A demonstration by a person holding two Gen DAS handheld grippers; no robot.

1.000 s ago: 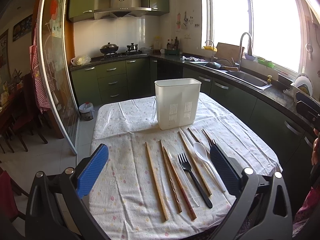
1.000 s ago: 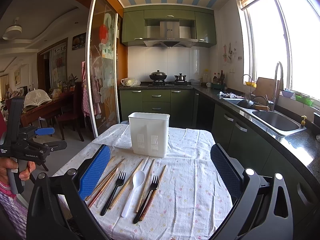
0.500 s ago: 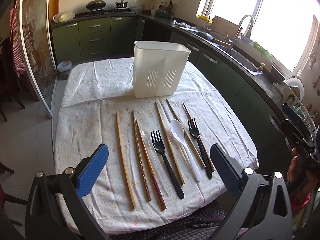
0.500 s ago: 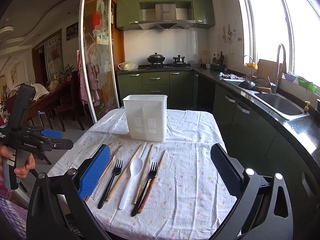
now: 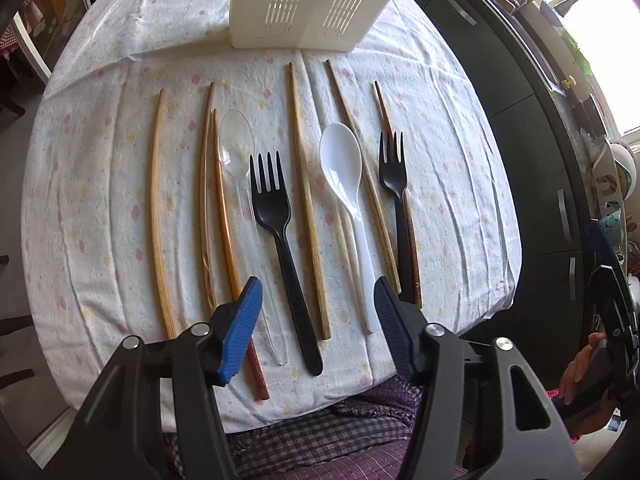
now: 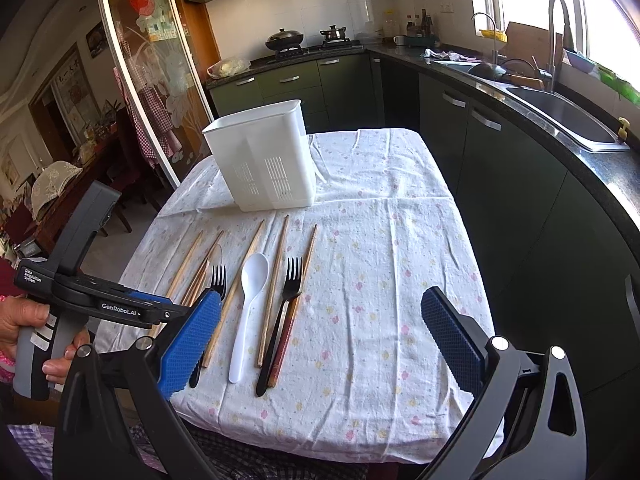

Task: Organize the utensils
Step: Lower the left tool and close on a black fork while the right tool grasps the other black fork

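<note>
Utensils lie in a row on the floral cloth: several wooden chopsticks [image 5: 158, 208], a clear spoon [image 5: 240, 168], a black fork [image 5: 280, 236], a white spoon [image 5: 348, 200] and a second black fork [image 5: 396, 188]. A white slotted utensil holder [image 5: 312, 4] stands behind them; it also shows in the right wrist view [image 6: 264, 156]. My left gripper [image 5: 318, 328] is open, low over the handles of the black fork and a chopstick. My right gripper [image 6: 320, 340] is open and empty, over the cloth right of the second fork [image 6: 284, 312]. The left gripper [image 6: 120, 308] shows there too.
The table [image 6: 380, 208] ends close in front of me, with a checked cloth [image 5: 320, 432] below its edge. Dark green cabinets [image 6: 500, 168] and a sink [image 6: 560, 116] run along the right. A glass sliding door [image 6: 152, 80] and dining chairs stand at left.
My left gripper has dropped and moved forward over the utensil handles, and its jaws have narrowed. My right gripper has tilted down slightly and shifted toward the table.
</note>
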